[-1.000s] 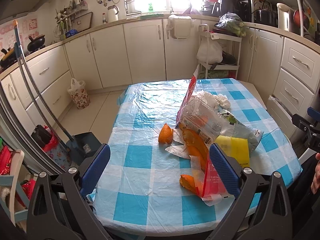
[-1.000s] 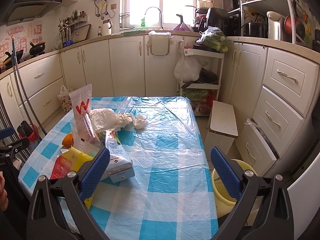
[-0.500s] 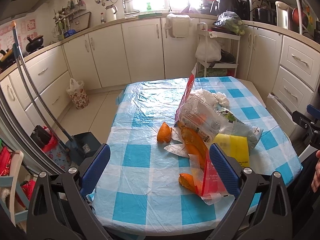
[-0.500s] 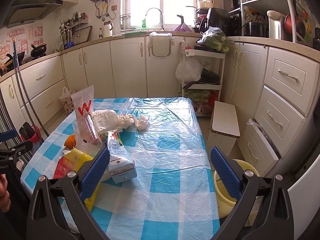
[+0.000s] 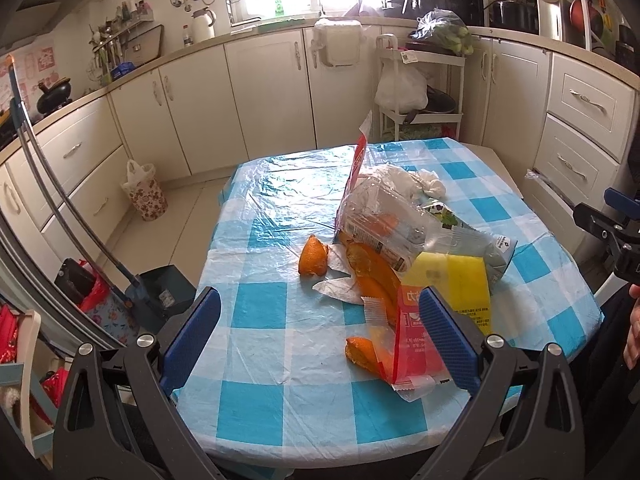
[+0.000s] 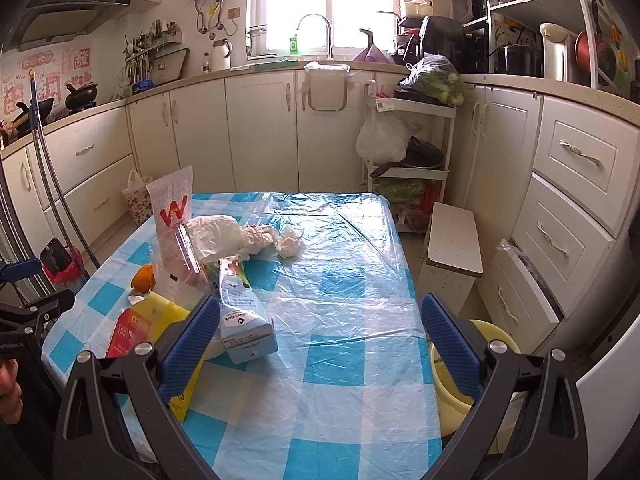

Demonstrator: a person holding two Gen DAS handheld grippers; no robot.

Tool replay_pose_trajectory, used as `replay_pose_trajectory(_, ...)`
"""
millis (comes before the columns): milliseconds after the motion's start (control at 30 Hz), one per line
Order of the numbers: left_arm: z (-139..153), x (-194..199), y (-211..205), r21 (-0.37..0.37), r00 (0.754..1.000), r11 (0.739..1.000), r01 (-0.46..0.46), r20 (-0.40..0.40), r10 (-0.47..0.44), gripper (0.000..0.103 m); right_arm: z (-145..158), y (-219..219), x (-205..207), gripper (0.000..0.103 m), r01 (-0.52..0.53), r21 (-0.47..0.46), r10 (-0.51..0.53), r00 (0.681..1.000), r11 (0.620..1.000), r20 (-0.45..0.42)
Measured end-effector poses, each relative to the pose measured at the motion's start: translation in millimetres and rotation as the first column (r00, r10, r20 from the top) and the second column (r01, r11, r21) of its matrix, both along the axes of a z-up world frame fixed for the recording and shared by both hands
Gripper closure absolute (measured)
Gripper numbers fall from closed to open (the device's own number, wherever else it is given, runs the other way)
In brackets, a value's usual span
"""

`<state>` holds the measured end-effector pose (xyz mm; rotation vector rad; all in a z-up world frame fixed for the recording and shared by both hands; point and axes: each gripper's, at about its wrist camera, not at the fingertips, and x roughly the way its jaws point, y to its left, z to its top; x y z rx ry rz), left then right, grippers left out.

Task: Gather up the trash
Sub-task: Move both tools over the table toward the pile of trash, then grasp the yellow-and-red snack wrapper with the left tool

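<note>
While both your left gripper [image 5: 320,336] and right gripper [image 6: 316,344] hang wide apart and empty, the trash sits heaped mid-table [image 5: 256,364]; the red wrapper [image 5: 416,344] looks light, crinkly and slippery, so pinch its edge.

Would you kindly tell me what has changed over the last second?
Both open tongs, left tongs and right tongs, drifted slightly back and upward, so the blue-checked table sits a little lower in each view. Nothing was gripped or released; the trash lies unmoved.
</note>
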<state>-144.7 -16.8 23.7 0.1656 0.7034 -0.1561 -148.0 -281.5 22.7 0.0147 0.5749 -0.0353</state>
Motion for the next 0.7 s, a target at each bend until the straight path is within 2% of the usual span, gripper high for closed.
replay_pose_trajectory(167,-10.2,1.2,-7.2,0.016,0.998,0.999,0.035,-0.054,-0.034,0.007,-0.1,-1.3,0.5,0.006,-0.003,0.000,0.003,1.000,1.000,-0.003)
replay_pose_trajectory(300,-25.3,7.2,-8.3,-0.020,0.986,0.998,0.055,-0.154,-0.057,0.007,-0.7,-1.2,0.1,0.006,-0.006,-0.001,0.006,1.000,1.000,-0.005)
replay_pose_trajectory(500,-50.5,22.0,-6.5,-0.060,0.963,0.998,0.020,-0.267,-0.035,0.007,-0.5,-3.9,0.3,0.006,-0.014,0.013,0.014,1.000,1.000,-0.007)
replay_pose_trajectory(700,-66.1,42.7,-22.0,-0.030,0.959,1.000,0.009,-0.284,-0.017,0.007,-0.2,-6.6,0.9,0.006,-0.026,0.031,0.026,1.000,0.999,-0.013)
